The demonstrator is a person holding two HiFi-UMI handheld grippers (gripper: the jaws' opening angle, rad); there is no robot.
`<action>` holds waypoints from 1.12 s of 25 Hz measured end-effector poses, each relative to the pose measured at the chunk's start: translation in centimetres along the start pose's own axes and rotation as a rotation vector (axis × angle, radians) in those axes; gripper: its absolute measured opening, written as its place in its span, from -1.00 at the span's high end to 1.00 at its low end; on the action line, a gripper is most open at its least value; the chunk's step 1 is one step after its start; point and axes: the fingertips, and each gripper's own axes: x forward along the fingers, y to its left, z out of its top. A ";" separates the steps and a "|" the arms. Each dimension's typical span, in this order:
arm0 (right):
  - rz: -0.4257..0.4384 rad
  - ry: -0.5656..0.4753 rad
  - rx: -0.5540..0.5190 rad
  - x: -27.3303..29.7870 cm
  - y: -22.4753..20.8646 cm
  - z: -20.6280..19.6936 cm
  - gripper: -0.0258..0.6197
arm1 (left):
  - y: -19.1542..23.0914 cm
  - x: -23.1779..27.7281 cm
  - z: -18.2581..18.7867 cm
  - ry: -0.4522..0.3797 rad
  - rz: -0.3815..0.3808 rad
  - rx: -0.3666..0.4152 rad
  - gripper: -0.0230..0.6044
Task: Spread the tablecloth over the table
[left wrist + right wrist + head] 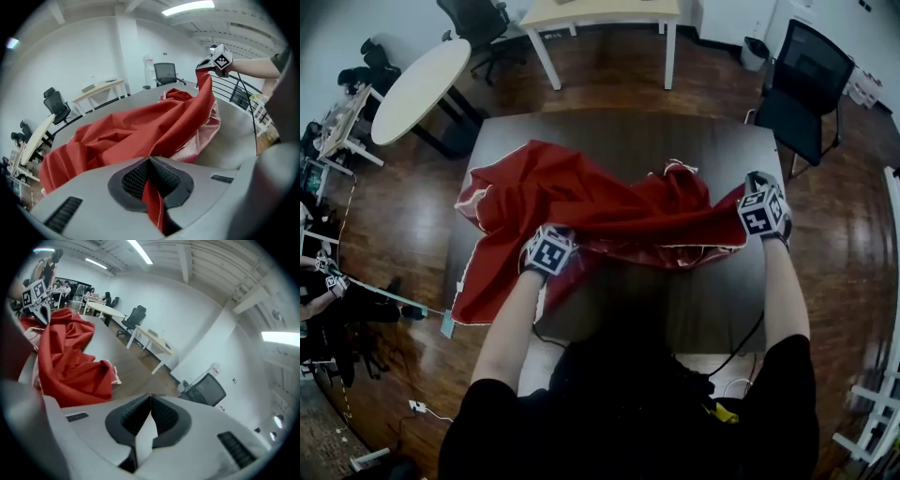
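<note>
At seven and four o'clock, your left gripper [150,161] and right gripper [150,399] clamp the tablecloth [600,211] hem — light, limp, likely slippery; grip corners.

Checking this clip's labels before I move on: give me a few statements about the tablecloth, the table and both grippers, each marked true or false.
1. The left gripper is shut on the red tablecloth. True.
2. The tablecloth lies flat and covers the whole table. False: it is bunched in folds, and much of the dark tabletop shows bare.
3. The right gripper also grips the tablecloth. True: the left gripper view shows the cloth rising to it.
4. Plates and cups stand on the table. False: only the tablecloth lies on it.
5. A black office chair stands near the table's far right corner. True.
</note>
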 end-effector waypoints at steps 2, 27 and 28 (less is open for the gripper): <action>0.008 0.006 -0.009 1.9 -0.5 1.8 0.88 | 1.3 0.6 -0.6 0.022 0.000 -0.035 0.92; 0.676 -0.061 1.424 -5.5 19.2 -8.7 0.20 | 0.4 5.5 -5.6 0.037 -0.051 0.013 0.91; 0.696 -0.050 1.511 -5.2 20.1 -8.8 0.20 | 0.1 5.4 -6.1 0.037 -0.058 0.016 0.91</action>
